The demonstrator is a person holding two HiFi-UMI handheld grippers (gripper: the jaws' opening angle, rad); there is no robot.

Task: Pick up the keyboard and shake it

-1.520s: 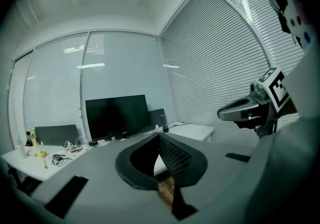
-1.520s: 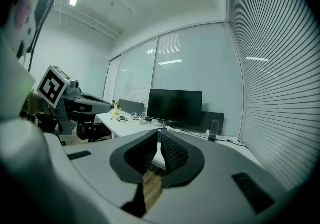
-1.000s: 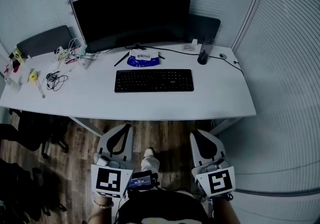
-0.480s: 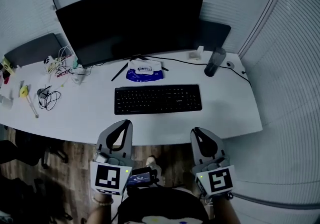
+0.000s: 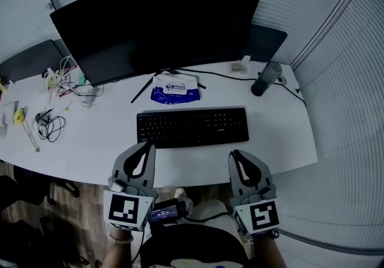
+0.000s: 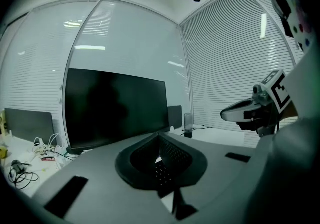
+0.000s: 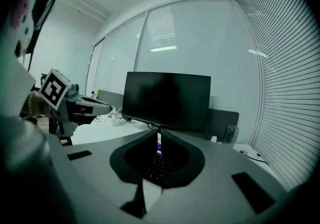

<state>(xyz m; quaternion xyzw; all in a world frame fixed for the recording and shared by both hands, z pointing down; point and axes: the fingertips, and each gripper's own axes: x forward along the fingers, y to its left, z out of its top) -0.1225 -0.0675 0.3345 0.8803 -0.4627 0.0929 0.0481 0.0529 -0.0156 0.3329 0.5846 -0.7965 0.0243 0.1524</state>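
Observation:
A black keyboard (image 5: 192, 127) lies flat on the white desk (image 5: 84, 153), in front of the monitor. My left gripper (image 5: 148, 145) hangs over the desk's front edge, just short of the keyboard's left end, jaws shut and empty. Short of the keyboard's right end, my right gripper (image 5: 235, 154) is likewise shut and empty. In the left gripper view the closed jaws (image 6: 159, 135) frame a strip of keyboard (image 6: 161, 170), with the right gripper (image 6: 245, 114) alongside. The right gripper view shows its shut jaws (image 7: 159, 133), the keys (image 7: 156, 165) and the left gripper (image 7: 85, 105).
A large dark monitor (image 5: 156, 24) stands behind the keyboard with a blue wipes pack (image 5: 174, 89) at its foot. A dark tumbler (image 5: 265, 79) and a cable sit at the back right. Tangled cables and small items (image 5: 48, 126) lie at the left. Slatted walls enclose the right side.
Both grippers have come forward from above the floor to the desk's front edge. The keyboard and desk now sit closer and lower in the head view. Both jaws stayed shut.

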